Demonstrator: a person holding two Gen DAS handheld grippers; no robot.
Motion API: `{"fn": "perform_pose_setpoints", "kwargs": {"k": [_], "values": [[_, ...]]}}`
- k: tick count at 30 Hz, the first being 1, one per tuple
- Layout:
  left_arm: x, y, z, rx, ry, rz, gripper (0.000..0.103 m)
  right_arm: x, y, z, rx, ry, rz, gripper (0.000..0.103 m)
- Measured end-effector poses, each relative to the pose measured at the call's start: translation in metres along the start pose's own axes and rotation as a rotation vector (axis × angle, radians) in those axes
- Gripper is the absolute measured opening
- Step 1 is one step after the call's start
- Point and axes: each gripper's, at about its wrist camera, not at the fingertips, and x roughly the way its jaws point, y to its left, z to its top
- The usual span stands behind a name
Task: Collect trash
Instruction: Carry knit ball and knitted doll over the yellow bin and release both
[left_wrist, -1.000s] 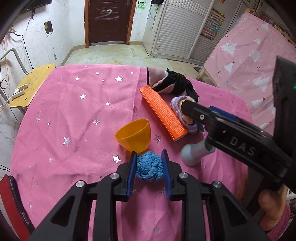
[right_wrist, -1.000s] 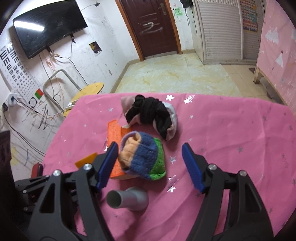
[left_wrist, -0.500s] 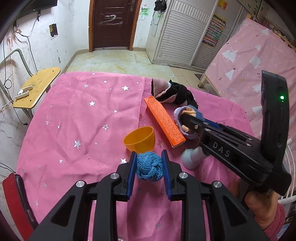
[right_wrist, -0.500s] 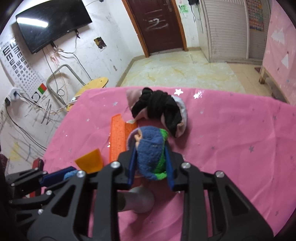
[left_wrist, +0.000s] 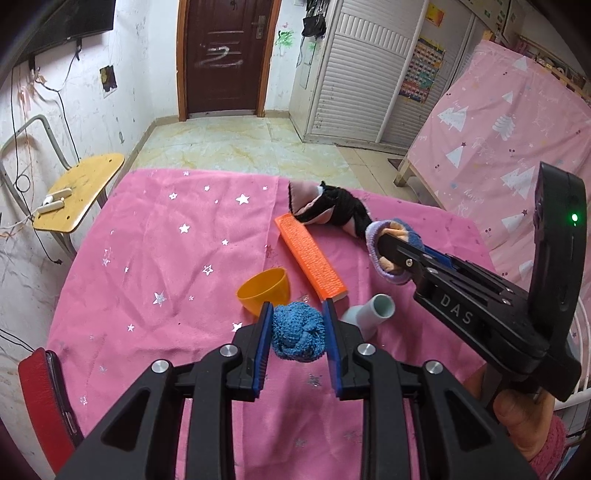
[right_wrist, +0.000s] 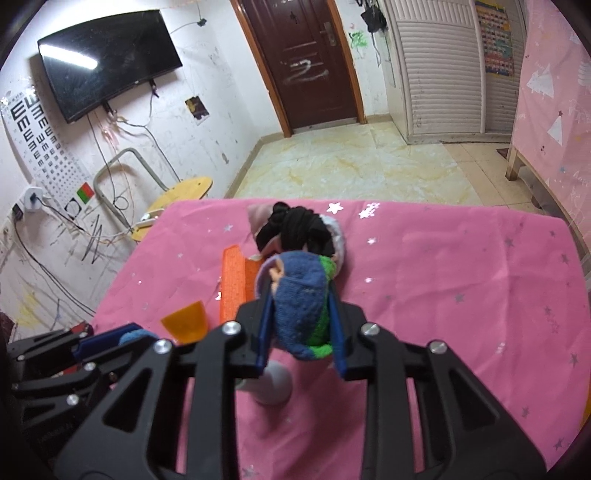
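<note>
Hiding behind the multicoloured sock (right_wrist: 301, 314), grey tube (right_wrist: 273, 387) half shows.

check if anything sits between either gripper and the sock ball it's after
Nothing does. The left gripper is already shut on the blue sock ball, and the right gripper is shut on the multicoloured sock ball. Where they have to go is not visible; no bin shows in either view.
</note>
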Motion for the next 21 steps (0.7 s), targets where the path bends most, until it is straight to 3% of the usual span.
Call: {"fn": "perform_pose_setpoints", "kwargs": {"k": [21], "values": [[-0.028,-0.081,-0.007,0.157,-0.051,-0.015,0.019,-0.099,-0.095,-0.026,0.174,-0.186,-0.086,0.026]]}}
